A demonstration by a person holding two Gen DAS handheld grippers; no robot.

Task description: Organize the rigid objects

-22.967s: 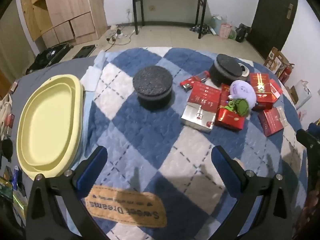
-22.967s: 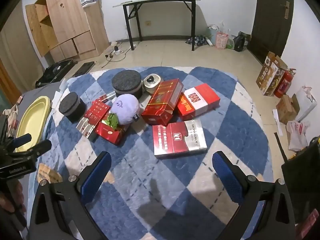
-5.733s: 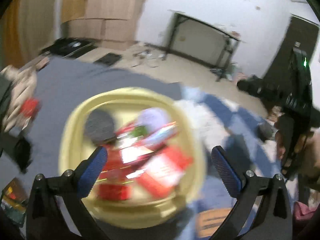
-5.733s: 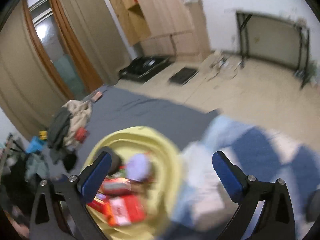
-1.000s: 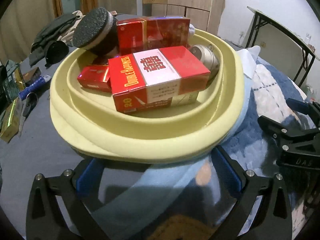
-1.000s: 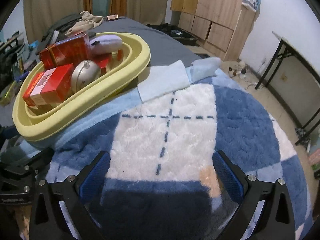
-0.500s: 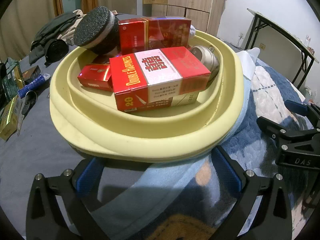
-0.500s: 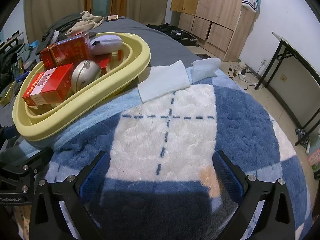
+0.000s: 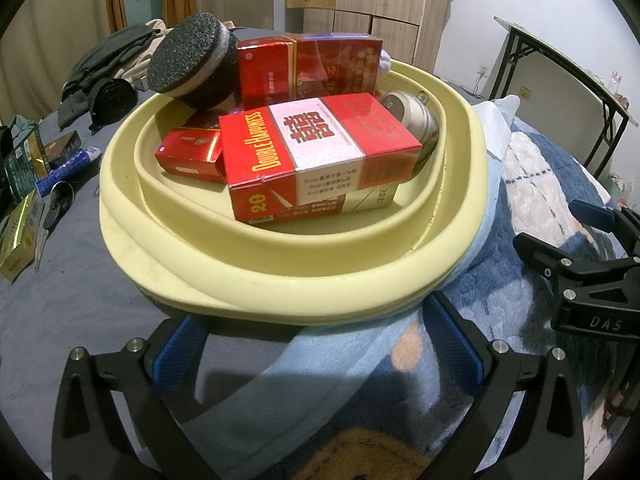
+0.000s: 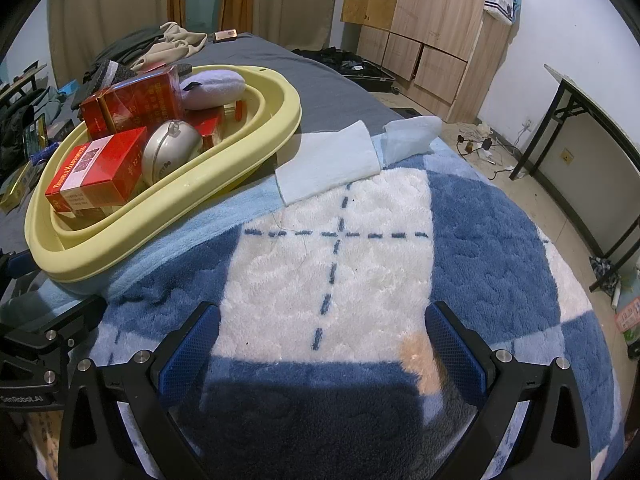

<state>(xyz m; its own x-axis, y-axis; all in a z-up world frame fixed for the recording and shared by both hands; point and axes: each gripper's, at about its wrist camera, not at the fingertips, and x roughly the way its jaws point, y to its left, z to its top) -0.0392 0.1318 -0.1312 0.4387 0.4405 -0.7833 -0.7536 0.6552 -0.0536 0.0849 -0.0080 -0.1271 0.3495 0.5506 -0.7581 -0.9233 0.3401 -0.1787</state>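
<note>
Yellow basin [image 9: 280,276] sits straight ahead of your left gripper [image 9: 316,356], its near rim just past the fingertips and its long axis running away from you towards the far left; it straddles the grey sheet [image 9: 60,312] and the edge of the blue-and-white blanket [image 10: 332,256]; load inside: big red-and-white carton [image 9: 316,156] on top, nearest you; taller red box [image 9: 308,68] behind it; small red pack [image 9: 192,154] to its left; black puck [image 9: 192,60] tilted on the far-left rim; silver tin [image 9: 412,120] on the right; purple plush [image 10: 214,88] at the far end, seen only from the right camera; left gripper is spread wide and holding nothing, pads [image 9: 180,356] either side of the near rim without touching it; your right gripper [image 10: 320,344] is also released and empty, over bare blanket, with the basin up to its left and well apart; so the left is clearly the nearer hand if the basin needs shifting; judging by the bare blanket, sorting looks essentially done; risk: carton is stacked above the rim, may slide if you tip the basin.
</note>
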